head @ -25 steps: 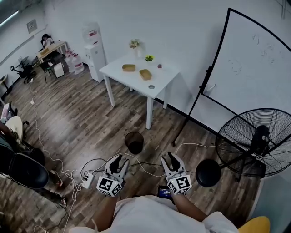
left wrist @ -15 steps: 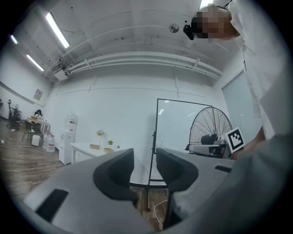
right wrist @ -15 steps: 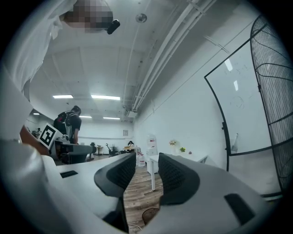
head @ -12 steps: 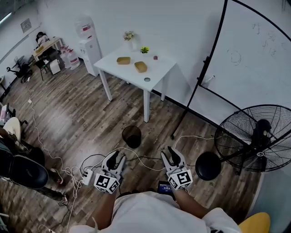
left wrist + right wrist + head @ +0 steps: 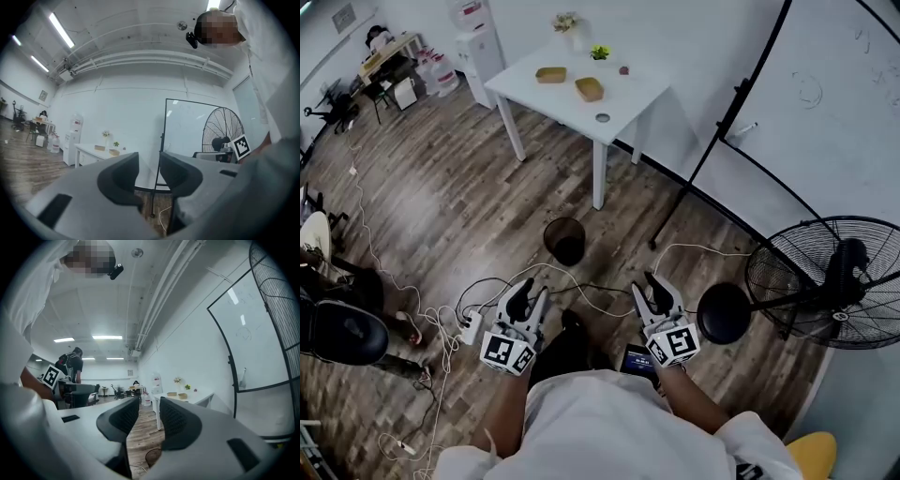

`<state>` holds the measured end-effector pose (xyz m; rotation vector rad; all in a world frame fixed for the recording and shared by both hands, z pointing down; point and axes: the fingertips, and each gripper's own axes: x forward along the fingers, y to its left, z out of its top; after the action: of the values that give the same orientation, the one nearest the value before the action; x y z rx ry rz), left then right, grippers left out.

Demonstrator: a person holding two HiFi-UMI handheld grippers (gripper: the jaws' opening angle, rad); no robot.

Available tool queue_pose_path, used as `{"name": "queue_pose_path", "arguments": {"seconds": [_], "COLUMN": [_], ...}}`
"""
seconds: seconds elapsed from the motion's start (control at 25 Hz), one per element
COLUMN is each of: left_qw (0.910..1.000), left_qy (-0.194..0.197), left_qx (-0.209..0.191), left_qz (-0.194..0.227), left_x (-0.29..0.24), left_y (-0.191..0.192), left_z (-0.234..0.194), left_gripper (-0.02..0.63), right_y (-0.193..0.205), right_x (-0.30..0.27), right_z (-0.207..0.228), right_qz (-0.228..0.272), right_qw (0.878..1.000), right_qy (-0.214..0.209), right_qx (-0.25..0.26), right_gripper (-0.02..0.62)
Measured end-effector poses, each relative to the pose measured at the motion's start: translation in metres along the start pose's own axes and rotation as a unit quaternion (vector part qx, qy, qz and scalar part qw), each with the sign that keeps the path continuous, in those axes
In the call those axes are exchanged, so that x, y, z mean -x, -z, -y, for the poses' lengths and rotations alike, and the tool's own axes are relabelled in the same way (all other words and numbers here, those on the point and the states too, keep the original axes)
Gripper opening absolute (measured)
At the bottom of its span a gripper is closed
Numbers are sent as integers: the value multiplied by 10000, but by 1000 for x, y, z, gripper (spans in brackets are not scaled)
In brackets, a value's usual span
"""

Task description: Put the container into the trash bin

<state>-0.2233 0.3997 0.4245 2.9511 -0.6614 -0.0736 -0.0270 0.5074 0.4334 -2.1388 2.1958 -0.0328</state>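
Note:
Two shallow tan containers (image 5: 550, 74) (image 5: 589, 89) lie on the white table (image 5: 628, 103) far ahead, also seen small in the left gripper view (image 5: 114, 152) and the right gripper view (image 5: 182, 395). The round black trash bin (image 5: 566, 241) stands on the floor in front of the table, and its rim (image 5: 152, 456) shows below the right jaws. My left gripper (image 5: 528, 295) and right gripper (image 5: 656, 292) are held level side by side, short of the bin. Both are open with nothing between their pads (image 5: 123, 176) (image 5: 176, 418).
A whiteboard on a black stand (image 5: 825, 103) and a large floor fan (image 5: 830, 281) are at the right. Cables and a power strip (image 5: 471, 328) lie on the wood floor at the left. A black stool (image 5: 724, 314), a water dispenser (image 5: 478, 47) and a dark office chair (image 5: 342, 330) are nearby.
The table and bin have slid up the head view as the person moved toward them. Both grippers have come forward and sunk slightly, still open and empty.

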Motion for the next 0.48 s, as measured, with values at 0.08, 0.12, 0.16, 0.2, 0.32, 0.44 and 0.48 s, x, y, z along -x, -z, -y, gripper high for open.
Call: {"name": "queue_pose_path", "arguments": {"seconds": [0.08, 0.12, 0.16, 0.2, 0.32, 0.44, 0.48], "left_qw": [10000, 10000, 9999, 9999, 9998, 9997, 9997], "left_qy": [10, 9, 14, 25, 34, 57, 60], "left_qx": [63, 92, 109, 118, 194, 230, 234], "left_qz": [-11, -15, -13, -7, -18, -15, -7], "left_x": [-14, -23, -32, -41, -73, -107, -118], "left_y": [7, 10, 13, 15, 20, 17, 15], "left_z": [-7, -11, -16, -22, -46, -76, -88], "left_gripper": [137, 137, 137, 137, 137, 137, 137], "right_y": [5, 7, 9, 11, 19, 19, 16], "right_x": [-11, -18, -26, -34, -64, -105, -121], "right_z": [10, 15, 20, 26, 41, 55, 60], "right_qz": [-29, -50, -73, -99, -182, -179, -171], "right_qw": [10000, 10000, 10000, 9999, 9998, 9995, 9995], "right_qy": [-14, -21, -24, -23, -55, -182, -203], "right_qx": [-37, -41, -35, -28, -103, -206, -192], "right_gripper": [156, 155, 155, 155, 155, 155, 155]}}
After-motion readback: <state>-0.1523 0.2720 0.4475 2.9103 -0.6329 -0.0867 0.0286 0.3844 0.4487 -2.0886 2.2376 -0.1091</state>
